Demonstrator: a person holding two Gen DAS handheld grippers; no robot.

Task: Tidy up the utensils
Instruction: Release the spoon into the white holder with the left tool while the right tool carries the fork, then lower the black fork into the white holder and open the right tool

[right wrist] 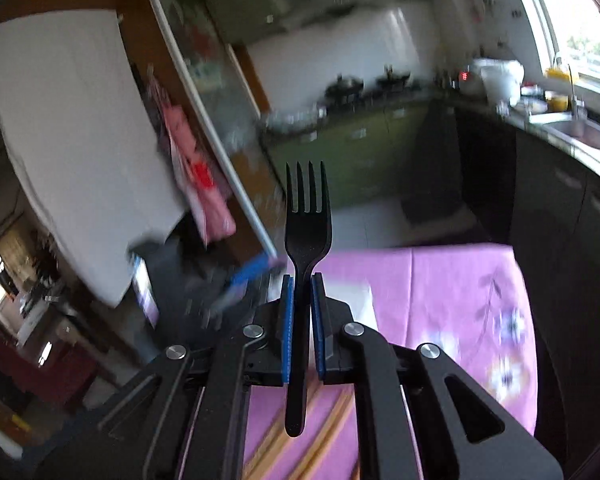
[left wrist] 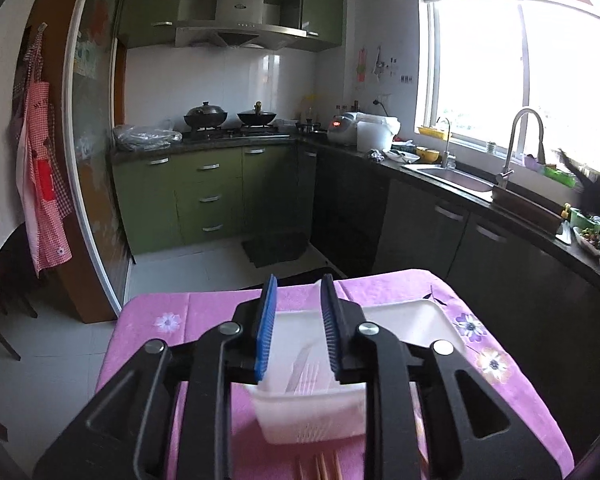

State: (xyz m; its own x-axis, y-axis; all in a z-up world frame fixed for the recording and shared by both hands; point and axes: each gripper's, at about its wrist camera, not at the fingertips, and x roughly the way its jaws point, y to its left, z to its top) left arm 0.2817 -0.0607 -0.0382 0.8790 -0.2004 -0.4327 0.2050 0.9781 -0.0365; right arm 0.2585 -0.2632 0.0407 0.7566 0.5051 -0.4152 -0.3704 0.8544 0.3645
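A: Fork [right wrist: 306, 240] first. Where is it, and what has it?

B: Black plastic, standing tines-up in the right gripper [right wrist: 302, 300]. The blue pads are closed on its neck, just under the head, and the handle hangs down below them. It is off the pink cloth of the tabletop [right wrist: 440, 292] entirely.

A: How will it handle?

B: My guess is light and fairly stiff, with some flex in the thin neck. Smooth plastic could pivot between the pads if it gets bumped, since the hold is at one narrow spot. A firmer place would be the middle of the handle, where it is broader.

A: And the left gripper [left wrist: 296, 312]?

B: Its jaws stand apart with nothing pressed between the pads. It hangs over a white basket [left wrist: 312, 412] that sits against a white tray [left wrist: 412, 320]. A few pale utensils [left wrist: 304, 372] lie inside the basket, too washed out to name.

A: Anything else left to sort?

B: Wooden chopsticks [right wrist: 324, 440] lie on the cloth at the near edge. Thin, light and liable to roll, so I would pinch them near the middle, both together.
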